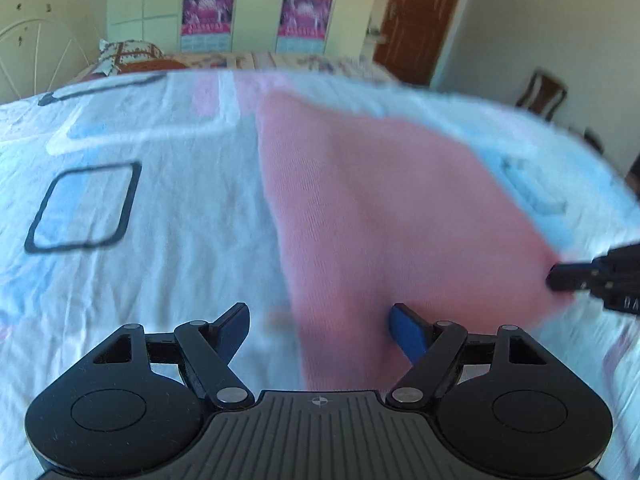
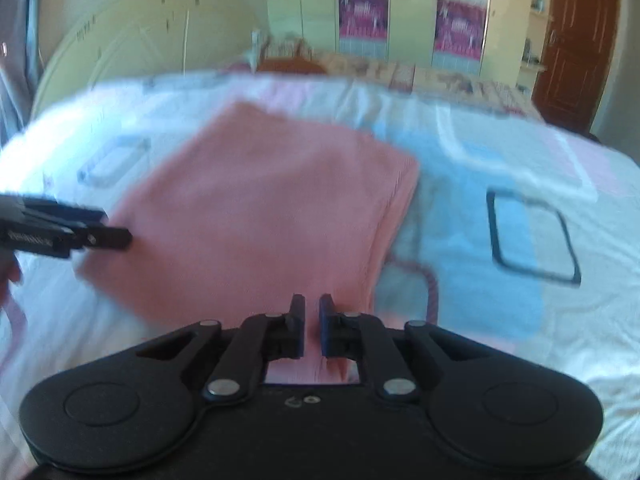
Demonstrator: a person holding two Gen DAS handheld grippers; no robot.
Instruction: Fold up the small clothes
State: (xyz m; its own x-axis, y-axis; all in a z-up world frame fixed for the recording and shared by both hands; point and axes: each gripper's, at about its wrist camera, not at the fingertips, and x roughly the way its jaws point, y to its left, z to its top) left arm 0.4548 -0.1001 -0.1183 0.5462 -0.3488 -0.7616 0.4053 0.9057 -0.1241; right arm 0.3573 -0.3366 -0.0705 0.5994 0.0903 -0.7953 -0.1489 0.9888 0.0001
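A pink knit cloth (image 1: 380, 208) lies spread on the bed, blurred in both views. My left gripper (image 1: 320, 320) hovers over its near edge with the blue pads (image 1: 406, 330) wide apart and nothing pinched; the right pad is over the pink fabric, the left over the sheet. From the right wrist view the left gripper (image 2: 120, 238) shows side-on at the pink cloth's (image 2: 260, 200) left corner. My right gripper (image 2: 312, 312) has its jaws drawn close together with the cloth's near edge running in between them. It also shows at the cloth's right corner as the right gripper (image 1: 556, 276).
The bed carries a white sheet (image 1: 168, 280) with pale blue patches and black-outlined squares (image 1: 84, 208). A patterned pillow (image 1: 128, 54) and headboard lie at the far end. Wardrobes, a brown door (image 2: 576, 40) and a chair (image 1: 544, 92) stand beyond the bed.
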